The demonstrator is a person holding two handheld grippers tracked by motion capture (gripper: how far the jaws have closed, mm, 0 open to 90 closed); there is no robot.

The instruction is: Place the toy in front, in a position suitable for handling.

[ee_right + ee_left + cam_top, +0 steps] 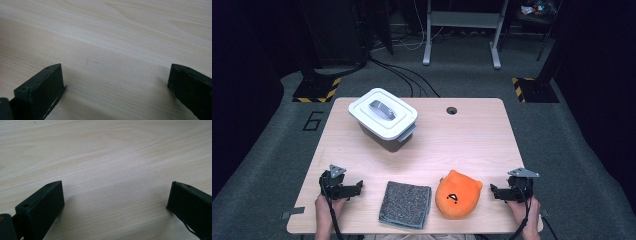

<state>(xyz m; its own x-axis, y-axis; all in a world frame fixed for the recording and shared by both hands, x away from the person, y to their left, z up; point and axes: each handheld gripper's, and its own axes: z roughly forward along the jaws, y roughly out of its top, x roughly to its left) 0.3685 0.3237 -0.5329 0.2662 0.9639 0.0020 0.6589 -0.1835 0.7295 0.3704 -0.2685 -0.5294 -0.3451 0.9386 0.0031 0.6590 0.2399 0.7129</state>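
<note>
Two hand-held grippers sit low at the bottom of the frame, one at each corner of the tabletop, and nothing is in either of them. The left hand-held gripper has its jaws spread wide, pointing inward toward the folded grey cloth just beside it; its own view looks down on bare wood grain between the two black jaws. Over on the lower right, the right hand-held gripper is just as wide and empty, aimed at the orange plush toy, near it but not touching. Cloth and plush lie side by side at bottom centre, close to the person's edge, within easy reach of both hands. Up in the upper left of the tabletop stands a white lidded container with a grey handle on top, well apart from everything else. This reads as a ready stance: each gripper facing its nearest thing, likely about to close in.
</note>
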